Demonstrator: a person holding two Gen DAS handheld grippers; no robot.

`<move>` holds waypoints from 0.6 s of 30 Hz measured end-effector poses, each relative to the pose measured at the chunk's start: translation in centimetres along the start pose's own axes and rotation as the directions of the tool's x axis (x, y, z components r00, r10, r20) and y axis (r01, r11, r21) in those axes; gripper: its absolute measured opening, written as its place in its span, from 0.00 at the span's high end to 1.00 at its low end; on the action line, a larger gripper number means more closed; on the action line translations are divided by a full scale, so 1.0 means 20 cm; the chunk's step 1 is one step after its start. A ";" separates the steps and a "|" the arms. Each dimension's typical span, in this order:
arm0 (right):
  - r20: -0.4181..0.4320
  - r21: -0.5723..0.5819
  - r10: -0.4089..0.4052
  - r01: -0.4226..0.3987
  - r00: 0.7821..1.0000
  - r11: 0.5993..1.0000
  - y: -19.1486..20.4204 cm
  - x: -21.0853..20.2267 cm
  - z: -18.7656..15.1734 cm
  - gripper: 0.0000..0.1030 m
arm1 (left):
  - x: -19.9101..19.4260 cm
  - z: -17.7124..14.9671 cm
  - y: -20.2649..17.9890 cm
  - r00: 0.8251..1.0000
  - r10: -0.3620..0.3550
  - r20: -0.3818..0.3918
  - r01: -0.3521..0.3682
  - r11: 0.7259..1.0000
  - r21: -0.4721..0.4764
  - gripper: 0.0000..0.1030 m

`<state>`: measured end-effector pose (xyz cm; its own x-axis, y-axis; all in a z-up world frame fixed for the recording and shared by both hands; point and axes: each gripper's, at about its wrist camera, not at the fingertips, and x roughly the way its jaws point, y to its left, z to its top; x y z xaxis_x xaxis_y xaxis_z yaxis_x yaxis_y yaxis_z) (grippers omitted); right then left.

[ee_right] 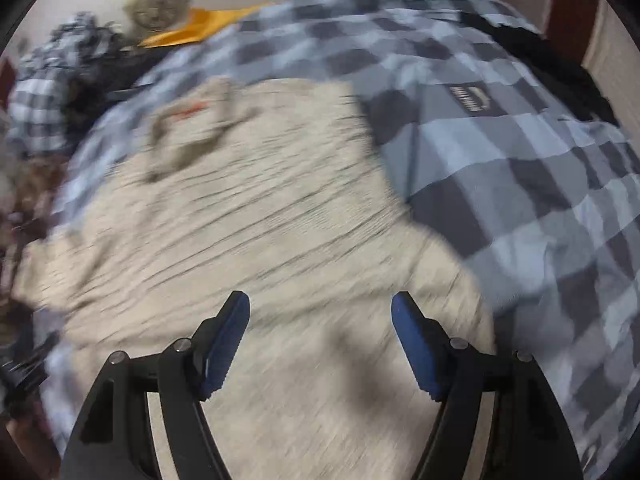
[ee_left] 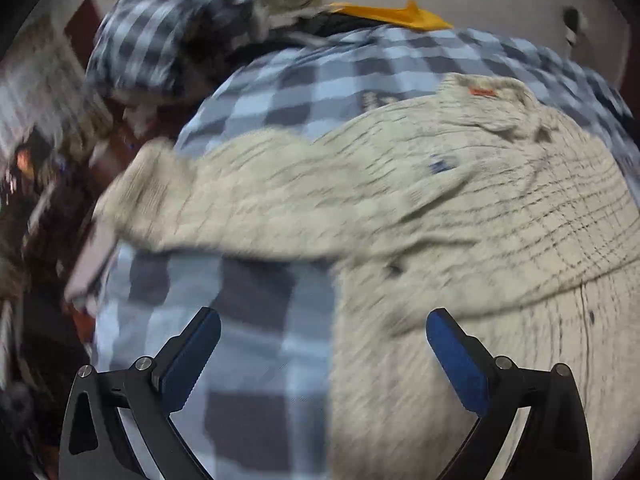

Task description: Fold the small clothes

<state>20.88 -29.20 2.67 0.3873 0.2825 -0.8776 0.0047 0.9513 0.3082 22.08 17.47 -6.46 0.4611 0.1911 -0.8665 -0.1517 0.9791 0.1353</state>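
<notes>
Shirt (ee_right: 260, 216) on bedcover (ee_right: 500, 168); clothes heap (ee_left: 160, 36) behind.

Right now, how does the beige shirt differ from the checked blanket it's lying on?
The beige shirt is pale with thin dark lines; the checked blanket has bold light-blue and grey squares. The shirt is the smaller piece and lies on top; the blanket spreads out beyond it on all visible sides. The shirt has a collar with a small orange label; the blanket carries a dark patch with lettering. Both are soft fabric, lying fairly flat.
</notes>
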 end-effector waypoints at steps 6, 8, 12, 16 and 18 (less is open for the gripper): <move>0.045 0.175 0.208 -0.212 0.977 0.961 0.14 -0.18 -0.25 0.09 | 0.05 -0.19 0.42 0.996 -0.018 -0.086 0.000 0.979 -0.206 0.00; 0.032 0.186 0.219 -0.221 0.975 0.957 0.17 -0.12 -0.32 0.09 | 0.09 -0.23 0.55 0.994 0.013 -0.106 -0.039 0.967 -0.250 0.00; 0.048 0.084 0.110 -0.114 0.993 0.990 0.26 0.03 -0.36 0.09 | 0.20 -0.25 0.83 0.985 0.094 -0.144 -0.137 0.936 -0.324 0.00; 0.033 -0.007 0.082 -0.082 0.996 0.997 0.35 0.12 -0.30 0.09 | 0.31 -0.20 1.07 0.973 0.177 -0.147 -0.218 0.910 -0.351 0.00; 0.027 -0.018 0.068 -0.067 0.997 0.998 0.37 0.14 -0.31 0.09 | 0.38 -0.14 1.18 0.963 0.231 -0.141 -0.267 0.897 -0.352 0.00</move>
<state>16.33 -20.65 0.19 0.4113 0.3429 -0.8445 -0.0383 0.9322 0.3598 19.68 41.81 -11.23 0.2852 0.4002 -0.8709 -0.5668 0.8032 0.1834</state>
